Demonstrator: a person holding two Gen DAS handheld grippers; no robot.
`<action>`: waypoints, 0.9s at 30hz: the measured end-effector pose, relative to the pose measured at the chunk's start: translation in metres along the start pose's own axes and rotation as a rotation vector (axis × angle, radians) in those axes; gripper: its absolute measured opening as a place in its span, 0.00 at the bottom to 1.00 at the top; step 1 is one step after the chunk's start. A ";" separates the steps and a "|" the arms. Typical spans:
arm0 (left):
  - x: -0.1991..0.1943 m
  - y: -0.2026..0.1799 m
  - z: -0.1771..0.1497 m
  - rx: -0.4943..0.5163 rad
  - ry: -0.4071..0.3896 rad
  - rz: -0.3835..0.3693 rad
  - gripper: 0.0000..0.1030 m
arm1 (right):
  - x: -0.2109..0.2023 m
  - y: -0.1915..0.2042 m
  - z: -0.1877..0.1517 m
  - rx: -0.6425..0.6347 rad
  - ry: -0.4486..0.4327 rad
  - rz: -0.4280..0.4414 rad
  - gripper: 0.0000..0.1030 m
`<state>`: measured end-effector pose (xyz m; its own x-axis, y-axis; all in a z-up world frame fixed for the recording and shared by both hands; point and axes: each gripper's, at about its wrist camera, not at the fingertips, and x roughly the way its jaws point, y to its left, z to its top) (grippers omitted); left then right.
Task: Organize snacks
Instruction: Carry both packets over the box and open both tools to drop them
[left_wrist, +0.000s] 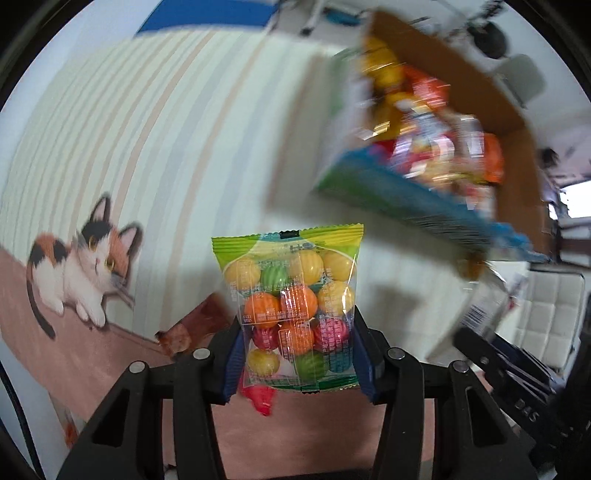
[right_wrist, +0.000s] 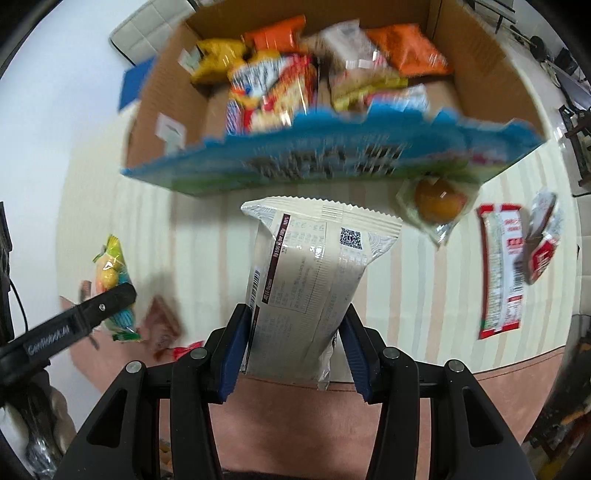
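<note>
My left gripper (left_wrist: 297, 325) is shut on a clear bag of coloured gumballs (left_wrist: 291, 306), held upright above the striped tablecloth. My right gripper (right_wrist: 293, 317) is shut on a beige snack packet (right_wrist: 314, 273) with a barcode and QR code. A cardboard box (right_wrist: 476, 66) with a blue printed front flap (right_wrist: 332, 155) stands ahead, holding several snack packs (right_wrist: 295, 74). The box also shows blurred in the left wrist view (left_wrist: 517, 155). The left gripper with the gumball bag shows at the left of the right wrist view (right_wrist: 110, 295).
A jelly cup (right_wrist: 439, 201), a red-edged packet (right_wrist: 502, 266) and a red-white pack (right_wrist: 541, 243) lie right of the box. A brown packet (right_wrist: 162, 325) and a red wrapper (left_wrist: 260, 397) lie on the cloth. A cat picture (left_wrist: 81, 269) decorates the tablecloth.
</note>
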<state>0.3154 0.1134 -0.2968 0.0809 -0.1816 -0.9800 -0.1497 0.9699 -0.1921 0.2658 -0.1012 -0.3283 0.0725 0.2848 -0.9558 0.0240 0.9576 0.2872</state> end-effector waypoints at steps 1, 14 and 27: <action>-0.010 -0.008 0.003 0.018 -0.014 -0.012 0.45 | -0.015 -0.003 0.003 0.001 -0.019 0.014 0.50; -0.040 -0.107 0.118 0.240 -0.057 0.051 0.46 | -0.093 -0.063 0.114 0.021 -0.145 -0.120 0.50; 0.054 -0.101 0.172 0.253 0.120 0.226 0.47 | -0.026 -0.095 0.183 -0.014 0.008 -0.300 0.52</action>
<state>0.5045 0.0338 -0.3212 -0.0452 0.0393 -0.9982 0.0989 0.9945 0.0347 0.4443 -0.2079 -0.3189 0.0562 -0.0106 -0.9984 0.0290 0.9995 -0.0090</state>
